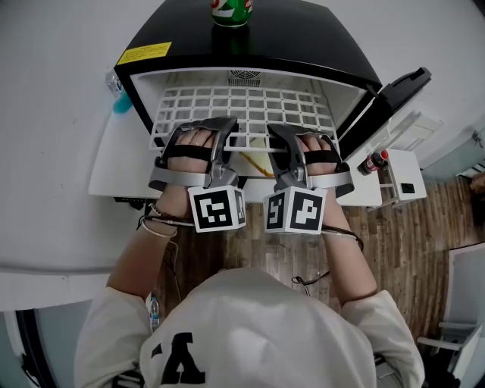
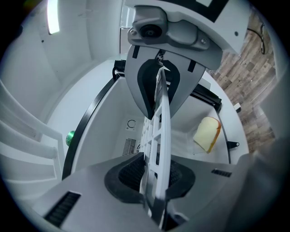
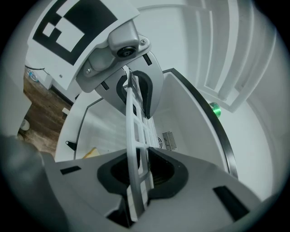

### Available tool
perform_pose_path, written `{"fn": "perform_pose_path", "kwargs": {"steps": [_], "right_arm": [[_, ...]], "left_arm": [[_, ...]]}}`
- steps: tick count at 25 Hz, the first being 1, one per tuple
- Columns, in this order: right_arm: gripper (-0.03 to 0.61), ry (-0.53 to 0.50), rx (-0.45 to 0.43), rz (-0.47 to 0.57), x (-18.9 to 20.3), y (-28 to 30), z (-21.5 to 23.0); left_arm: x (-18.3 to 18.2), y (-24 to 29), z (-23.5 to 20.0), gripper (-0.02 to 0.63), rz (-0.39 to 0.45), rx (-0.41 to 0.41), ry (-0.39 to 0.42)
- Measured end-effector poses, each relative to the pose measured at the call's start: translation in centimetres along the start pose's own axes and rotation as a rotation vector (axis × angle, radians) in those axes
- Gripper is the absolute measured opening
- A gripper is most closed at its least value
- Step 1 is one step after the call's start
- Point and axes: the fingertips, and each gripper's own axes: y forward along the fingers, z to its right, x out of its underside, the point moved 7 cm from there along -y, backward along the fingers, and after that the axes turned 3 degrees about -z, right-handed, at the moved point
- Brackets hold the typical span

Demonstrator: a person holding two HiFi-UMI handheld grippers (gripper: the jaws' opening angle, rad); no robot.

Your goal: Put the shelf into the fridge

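Observation:
A white grid shelf [image 1: 242, 106] lies flat in the mouth of the black mini-fridge [image 1: 303, 38], its back part inside the white cavity. My left gripper [image 1: 203, 130] is shut on the shelf's front edge at the left. My right gripper [image 1: 301, 135] is shut on the same edge at the right. In the left gripper view the shelf [image 2: 163, 108] runs edge-on between the pads of the left gripper [image 2: 154, 136]. In the right gripper view the shelf [image 3: 135, 131] is likewise clamped in the right gripper [image 3: 138, 140].
A green can [image 1: 230, 10] stands on top of the fridge. The fridge door [image 1: 394, 91] hangs open at the right with a small bottle [image 1: 373, 161] in its rack. A yellow slice [image 2: 207, 134] lies on the fridge floor under the shelf. Wood floor lies below.

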Motion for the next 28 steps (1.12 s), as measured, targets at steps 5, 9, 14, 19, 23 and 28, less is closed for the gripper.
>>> {"fn": "perform_pose_path", "kwargs": {"steps": [5,9,14,19,23,28], "right_arm": [[0.075,-0.013,-0.014,0.003,0.0,-0.31,-0.17],[0.077,-0.006,-0.014,0.008,0.14,-0.3,-0.03],[0.077,-0.006,-0.013,-0.002,-0.1,-0.49,-0.17],[0.077,-0.004,0.0,0.005,-0.14,-0.03,0.0],[0.077,-0.029,-0.011,-0.007,-0.1,0.03,0.0],[0.077,-0.027,-0.003,-0.023,-0.1,-0.03,-0.05]], "left_arm": [[-0.07,-0.3,0.23,0.054,0.003,-0.003,0.004],[-0.16,-0.19,0.13,0.054,0.007,0.003,0.004],[-0.01,-0.4,0.22,0.054,0.005,0.008,0.015],[0.1,-0.09,-0.06,0.054,0.0,0.007,0.006],[0.06,0.0,-0.04,0.054,0.005,0.015,0.017],[-0.02,-0.01,0.0,0.054,0.014,0.013,0.023]]}}
